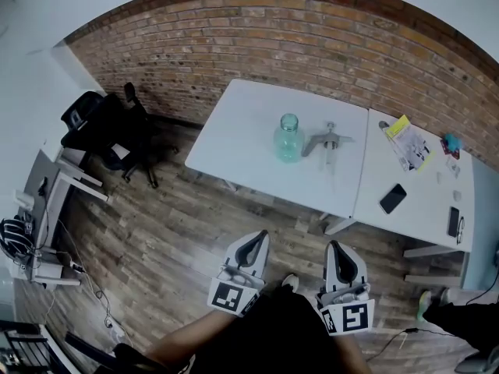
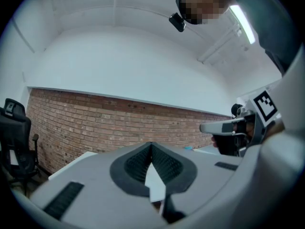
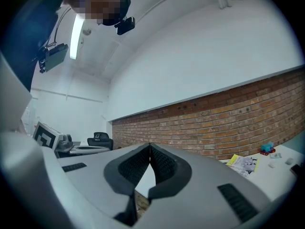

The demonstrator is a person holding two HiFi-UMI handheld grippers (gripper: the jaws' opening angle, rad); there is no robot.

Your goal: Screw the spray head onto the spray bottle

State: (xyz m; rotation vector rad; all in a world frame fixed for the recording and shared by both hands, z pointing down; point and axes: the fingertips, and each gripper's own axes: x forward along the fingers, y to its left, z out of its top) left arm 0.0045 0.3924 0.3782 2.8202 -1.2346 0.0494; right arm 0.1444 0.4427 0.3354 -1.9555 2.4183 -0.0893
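Left gripper (image 1: 254,241) and right gripper (image 1: 343,249), jaws together and empty, hang well short of the white table (image 1: 242,135); a hasty reach could topple the translucent green spray bottle (image 1: 288,139).

Both units are the same build. Left gripper (image 1: 253,244) and right gripper (image 1: 341,254) have pale grey moulded shells, and the jaws are lined with black ribbed pads (image 2: 136,163). Black ribbed strips (image 2: 64,199) are set into the flanks. Each carries a white marker cube (image 1: 231,296) with a black square code. Operator wears a black top (image 1: 273,337).
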